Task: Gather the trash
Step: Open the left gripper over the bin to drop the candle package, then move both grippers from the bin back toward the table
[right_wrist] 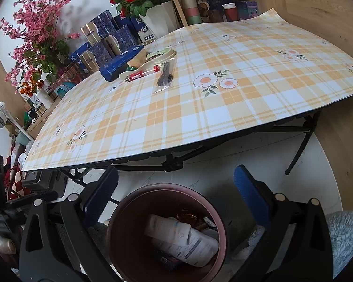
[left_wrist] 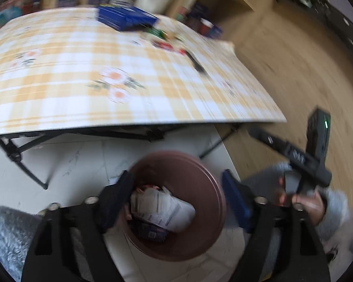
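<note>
A brown round bin (left_wrist: 215, 188) stands on the white floor below the table's front edge, and both grippers hang over it. My left gripper (left_wrist: 176, 185) is open above the bin, and a white printed wrapper (left_wrist: 162, 208) lies inside between other trash. My right gripper (right_wrist: 176, 185) is open too, with nothing between its blue pads. Below it the bin (right_wrist: 116, 218) holds a white bottle-like pack (right_wrist: 176, 235). On the checked tablecloth (right_wrist: 223, 117) lie a clear packet with a black item (right_wrist: 165, 76) and a red-white wrapper (right_wrist: 141, 73).
A blue box (right_wrist: 122, 64), a tape roll (right_wrist: 161, 53), more boxes and flower pots (right_wrist: 160, 16) crowd the table's far side. Black folding legs (right_wrist: 298, 150) stand under the table. A hand in a grey sleeve (left_wrist: 313, 206) is at the right. Fluffy grey fabric (left_wrist: 4, 230) lies nearby.
</note>
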Tool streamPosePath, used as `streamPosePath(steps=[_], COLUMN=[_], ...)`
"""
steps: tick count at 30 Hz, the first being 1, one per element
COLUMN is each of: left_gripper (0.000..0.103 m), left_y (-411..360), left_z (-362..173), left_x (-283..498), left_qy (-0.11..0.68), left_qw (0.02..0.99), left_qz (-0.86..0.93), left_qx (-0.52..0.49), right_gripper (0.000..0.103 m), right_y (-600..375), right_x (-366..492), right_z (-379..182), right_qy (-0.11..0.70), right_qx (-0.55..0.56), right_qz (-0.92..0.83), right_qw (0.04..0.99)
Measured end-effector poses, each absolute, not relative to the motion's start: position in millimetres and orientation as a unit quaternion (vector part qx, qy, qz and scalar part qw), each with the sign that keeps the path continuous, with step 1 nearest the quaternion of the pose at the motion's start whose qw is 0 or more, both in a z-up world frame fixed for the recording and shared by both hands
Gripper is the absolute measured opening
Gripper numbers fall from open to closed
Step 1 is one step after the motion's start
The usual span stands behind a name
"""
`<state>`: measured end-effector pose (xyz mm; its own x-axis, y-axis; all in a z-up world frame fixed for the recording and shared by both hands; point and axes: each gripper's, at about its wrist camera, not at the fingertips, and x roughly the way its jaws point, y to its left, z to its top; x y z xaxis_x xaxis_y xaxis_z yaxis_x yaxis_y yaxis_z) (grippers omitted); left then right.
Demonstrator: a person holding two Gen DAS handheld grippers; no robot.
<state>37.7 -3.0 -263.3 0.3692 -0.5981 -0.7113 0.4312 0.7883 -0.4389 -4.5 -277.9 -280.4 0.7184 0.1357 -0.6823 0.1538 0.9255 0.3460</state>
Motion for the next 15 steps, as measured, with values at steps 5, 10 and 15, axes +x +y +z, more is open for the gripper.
streamPosePath(steps=[5,10,15], left_gripper=[0.090,0.090,0.090], left_y=[11,11,12], left_z=[-260,-254,-248], left_x=[42,41,39], left_qy=[0.457,0.450,0.438], left_qw=[0.834,0.842,0.852], left_qz=[-0.286,-0.273,-0.266], left_qx=[-0.121,-0.117,-0.110], right_gripper=[0.097,0.097,0.097], right_y=[-276,-273,-271], right_x=[-4,-4,-4], right_z=[-280,-278,-275], right_qy=[0.376,0.376,0.373], right_qx=[0.190,0.183,0.177], right_qz=[-0.004,0.000,0.008], right_qw=[0.907,0.908,0.911])
